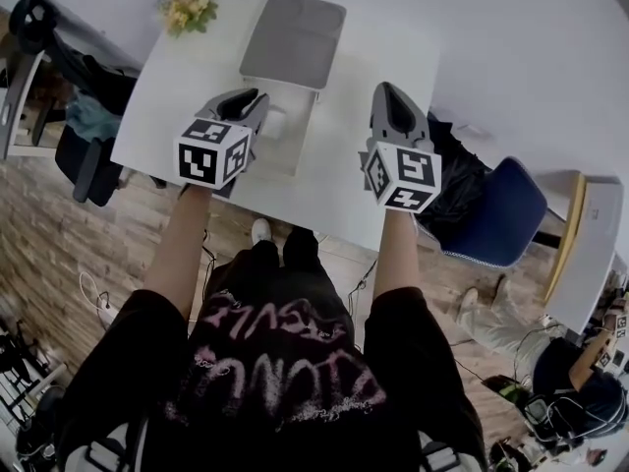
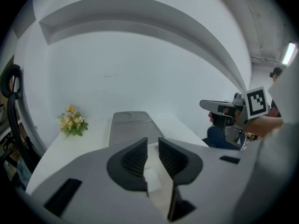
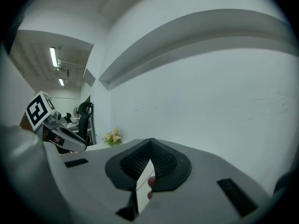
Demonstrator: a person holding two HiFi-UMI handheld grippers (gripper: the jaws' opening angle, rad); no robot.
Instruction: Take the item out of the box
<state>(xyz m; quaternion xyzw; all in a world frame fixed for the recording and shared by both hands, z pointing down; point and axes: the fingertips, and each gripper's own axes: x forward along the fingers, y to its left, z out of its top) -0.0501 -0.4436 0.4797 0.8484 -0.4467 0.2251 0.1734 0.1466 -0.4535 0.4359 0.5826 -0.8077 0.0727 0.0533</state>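
The box (image 1: 295, 155) lies open on the white table (image 1: 167, 96), its grey lid (image 1: 293, 39) thrown back. Inside sits a small pale item (image 1: 276, 123), too washed out to name. The left gripper (image 1: 257, 98) hovers over it and hides part of the box, jaws slightly spread and empty, while the right gripper (image 1: 387, 88) alongside has its jaws pressed together.

- left gripper (image 1: 257, 96) reaches out ahead on the bare left forearm (image 1: 182, 252), tipped downward; its marker cube (image 1: 211, 152) is at the near end; its fingers (image 2: 134, 157) stand slightly apart, with a narrow gap and no grip on anything
- right gripper (image 1: 386, 88) is on the bare right forearm (image 1: 396, 254), well apart to the right and nearer level; its fingers (image 3: 163, 160) meet at the tips, with nothing between them
- black sleeves (image 1: 128, 352) cover both upper arms; elbows are near the torso
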